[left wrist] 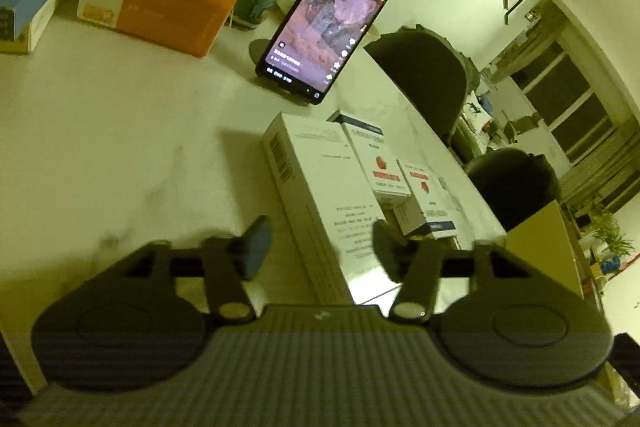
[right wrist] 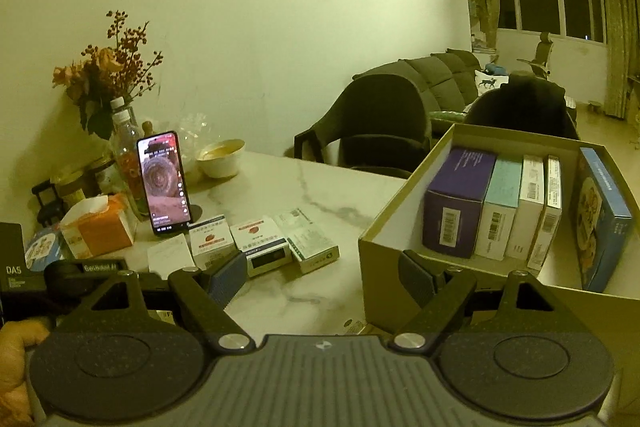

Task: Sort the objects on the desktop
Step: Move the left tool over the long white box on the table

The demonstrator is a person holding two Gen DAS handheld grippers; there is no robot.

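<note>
My left gripper (left wrist: pixel 320 247) straddles the long white box (left wrist: pixel 320 195), jaws spread either side, pads not pressing it. That box lies flat on the marble table (left wrist: pixel 120 147), just this side of the propped phone (left wrist: pixel 330 19) — smaller medicine boxes (left wrist: pixel 380 163) touch its far side. Right gripper (right wrist: pixel 324 277) hangs released and empty, left of the cardboard box (right wrist: pixel 396 227).

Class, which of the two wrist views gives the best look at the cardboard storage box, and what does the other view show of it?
The right wrist view. There the cardboard storage box shows its open top, inner walls and the row of upright packets inside. The left wrist view catches only a plain corner of it at the table's far edge, with nothing of its contents.
</note>
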